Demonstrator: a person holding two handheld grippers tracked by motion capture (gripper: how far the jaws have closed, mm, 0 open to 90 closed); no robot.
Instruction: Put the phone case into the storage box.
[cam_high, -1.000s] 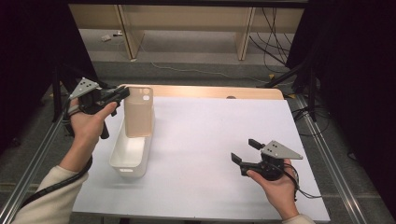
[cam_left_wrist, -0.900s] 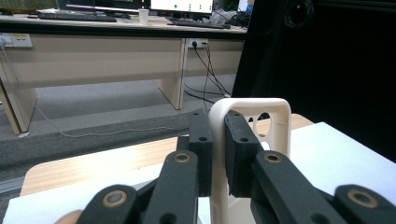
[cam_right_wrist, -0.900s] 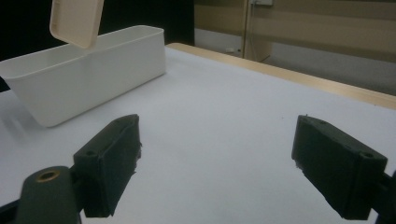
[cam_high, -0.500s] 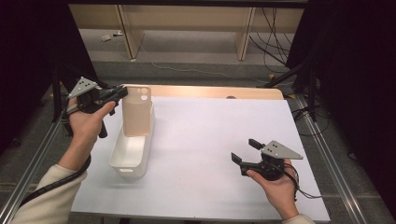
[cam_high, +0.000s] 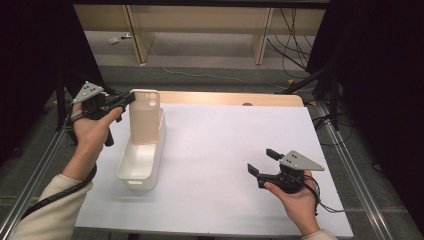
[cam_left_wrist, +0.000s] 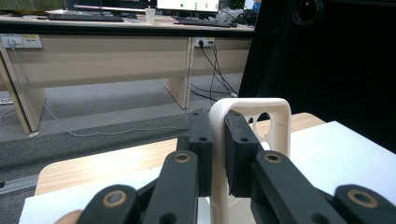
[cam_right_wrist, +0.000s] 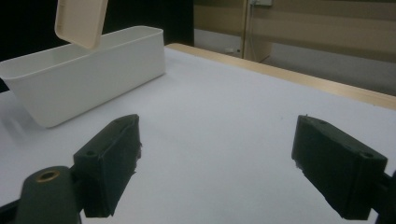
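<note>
A cream phone case (cam_high: 145, 117) stands upright, its lower end inside the far part of a long white bin (cam_high: 134, 182) at the table's left. My left gripper (cam_high: 129, 98) is shut on the case's upper left edge. In the left gripper view both pads clamp the case's rim (cam_left_wrist: 252, 105) near the camera cut-out. My right gripper (cam_high: 261, 161) rests in the person's hand low over the white table surface (cam_high: 225, 140) at the front right, jaws open and nothing between them. From the right gripper view (cam_right_wrist: 215, 154), the case's corner (cam_right_wrist: 79, 21) hangs over the bin (cam_right_wrist: 70, 88).
A bare wooden strip (cam_high: 225, 97) runs along the table's far edge. Metal rails (cam_high: 357, 175) flank both sides. Beyond the table are desk legs (cam_high: 262, 35) and cables on the floor. Dark curtains close in left and right.
</note>
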